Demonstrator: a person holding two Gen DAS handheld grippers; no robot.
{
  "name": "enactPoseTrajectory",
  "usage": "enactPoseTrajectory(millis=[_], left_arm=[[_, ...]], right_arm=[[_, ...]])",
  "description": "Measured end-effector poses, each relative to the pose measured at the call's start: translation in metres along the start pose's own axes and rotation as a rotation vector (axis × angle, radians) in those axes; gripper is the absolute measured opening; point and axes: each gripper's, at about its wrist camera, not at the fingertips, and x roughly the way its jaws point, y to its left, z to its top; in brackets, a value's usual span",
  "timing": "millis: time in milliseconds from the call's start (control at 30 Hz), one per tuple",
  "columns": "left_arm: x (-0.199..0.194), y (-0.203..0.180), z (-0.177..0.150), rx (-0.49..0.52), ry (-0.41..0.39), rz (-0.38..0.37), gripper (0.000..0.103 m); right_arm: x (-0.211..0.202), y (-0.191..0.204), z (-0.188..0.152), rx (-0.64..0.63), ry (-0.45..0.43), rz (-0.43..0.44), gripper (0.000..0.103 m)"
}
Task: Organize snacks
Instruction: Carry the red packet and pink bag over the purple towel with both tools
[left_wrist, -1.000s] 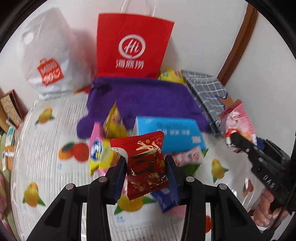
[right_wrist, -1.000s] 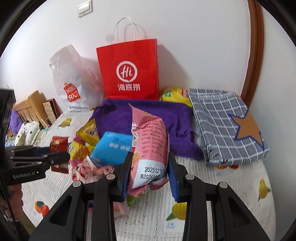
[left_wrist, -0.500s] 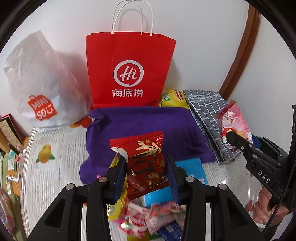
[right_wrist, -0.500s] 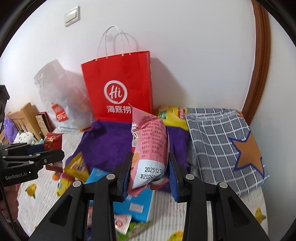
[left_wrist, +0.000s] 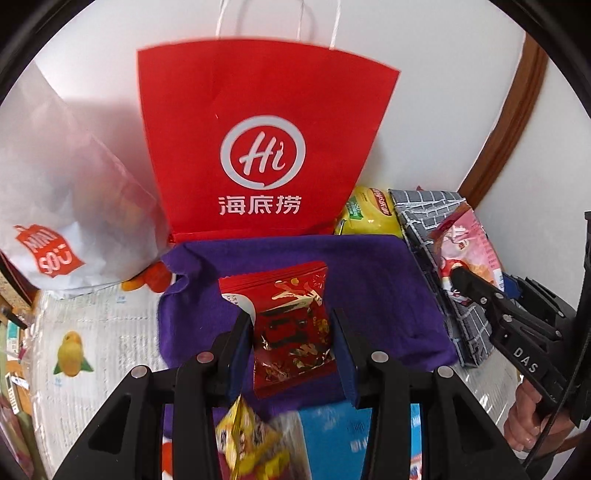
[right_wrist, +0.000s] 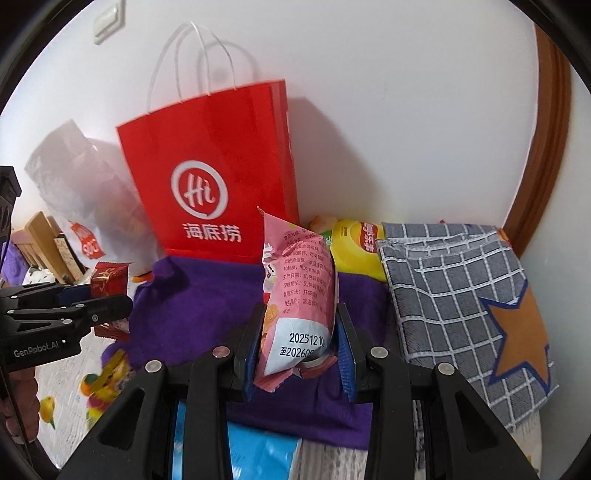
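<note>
1. The blue packet (left_wrist: 354, 439) and the yellow snack (left_wrist: 255, 443) are lying blurred, half hidden under the left gripper (left_wrist: 293, 347), whose fingers are clenching a red snack packet (left_wrist: 291, 328).
2. The right gripper (right_wrist: 299, 347) is gripping a pink snack bag (right_wrist: 299, 288) over the purple cloth (right_wrist: 207, 314), facing the red paper bag (right_wrist: 210, 177) at the wall.

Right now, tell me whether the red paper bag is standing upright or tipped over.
Upright. The red paper bag stands on its base against the white wall behind the purple cloth, its white handles pointing up. Its contents cannot be seen.
</note>
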Motion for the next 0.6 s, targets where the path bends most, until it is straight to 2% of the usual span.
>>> enactPoseTrajectory(millis=[233, 333, 600], left_arm=[[0.039, 0.007, 0.007, -0.014, 0.031, -0.004, 0.039], [0.058, 0.010, 0.005, -0.008, 0.073, 0.001, 0.039], [0.085, 0.022, 0.001, -0.031, 0.126, 0.011, 0.039]], right_arm=[[0.042, -0.006, 0.000, -0.007, 0.055, -0.010, 0.035], [0.055, -0.007, -0.005, -0.021, 0.076, -0.023, 0.035], [0.090, -0.015, -0.017, -0.016, 0.164, -0.031, 0.035]])
